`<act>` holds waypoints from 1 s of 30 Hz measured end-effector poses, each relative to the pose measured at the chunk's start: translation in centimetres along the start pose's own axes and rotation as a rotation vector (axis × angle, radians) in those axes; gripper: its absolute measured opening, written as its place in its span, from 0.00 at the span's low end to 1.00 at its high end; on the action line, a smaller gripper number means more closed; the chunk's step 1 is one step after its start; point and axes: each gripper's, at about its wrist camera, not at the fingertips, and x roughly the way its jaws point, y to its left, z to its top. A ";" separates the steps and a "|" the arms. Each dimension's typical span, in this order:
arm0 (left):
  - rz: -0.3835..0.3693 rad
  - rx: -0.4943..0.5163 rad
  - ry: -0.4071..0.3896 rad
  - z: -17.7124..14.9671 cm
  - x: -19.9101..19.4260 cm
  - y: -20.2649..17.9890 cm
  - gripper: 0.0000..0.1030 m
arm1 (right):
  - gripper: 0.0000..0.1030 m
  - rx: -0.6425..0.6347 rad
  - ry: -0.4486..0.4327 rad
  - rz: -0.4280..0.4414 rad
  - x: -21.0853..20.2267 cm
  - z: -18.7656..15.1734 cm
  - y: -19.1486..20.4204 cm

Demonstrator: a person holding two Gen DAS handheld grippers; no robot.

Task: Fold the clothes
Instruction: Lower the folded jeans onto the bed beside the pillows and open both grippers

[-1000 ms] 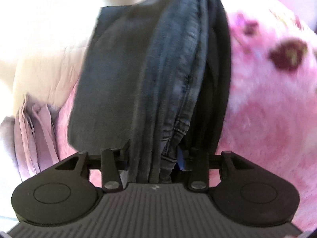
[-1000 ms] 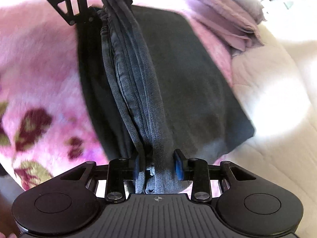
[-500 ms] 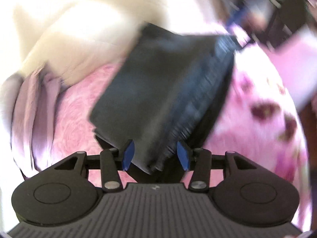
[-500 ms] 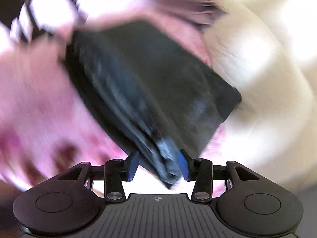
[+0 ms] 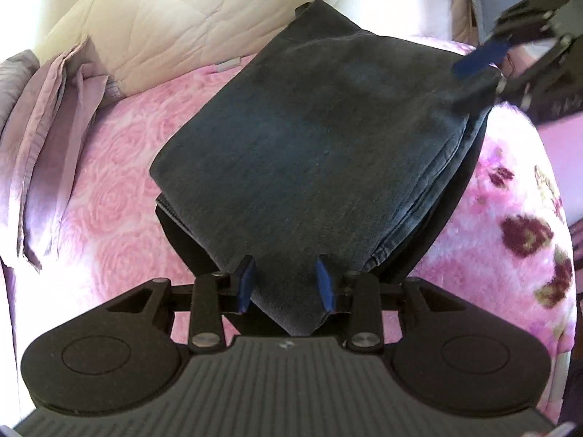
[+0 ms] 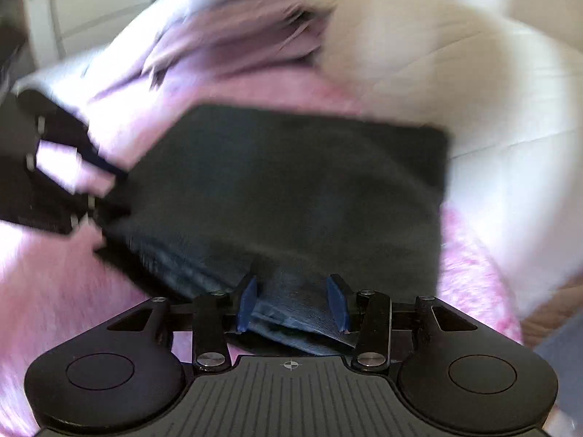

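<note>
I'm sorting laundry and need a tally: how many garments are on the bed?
2. The dark folded jeans lie mid-bed on the pink blanket; a mauve folded garment sits at the left edge. Others may lie outside the view.

Bare pink blanket [image 5: 109, 196] lies open left of the folded jeans [image 5: 309, 153]. My right claw [image 5: 484, 62] crowds their far corner. A mauve cloth pile [image 5: 47, 120] and cream quilt [image 5: 175, 25] block beyond.

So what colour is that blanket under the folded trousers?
Pink blanket, rose-textured, with dark red flowers at one side; clearest in the left wrist view.
</note>
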 end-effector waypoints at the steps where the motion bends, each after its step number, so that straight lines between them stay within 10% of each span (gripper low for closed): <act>1: 0.001 -0.005 0.001 -0.1 -0.1 0.0 0.32 | 0.43 0.018 -0.012 -0.020 -0.6 0.0 -0.2; 11: -0.009 0.021 0.030 0.7 0.9 0.0 0.32 | 0.50 0.041 0.048 -0.017 1.4 -1.3 -1.1; 15: 0.042 -0.052 0.009 0.6 -1.3 0.1 0.55 | 0.70 0.133 0.057 -0.072 -1.1 -1.2 0.0; 30: -0.043 -0.446 -0.229 -9.7 -21.9 -5.2 0.88 | 0.76 0.331 -0.054 -0.282 -19.7 -6.5 14.2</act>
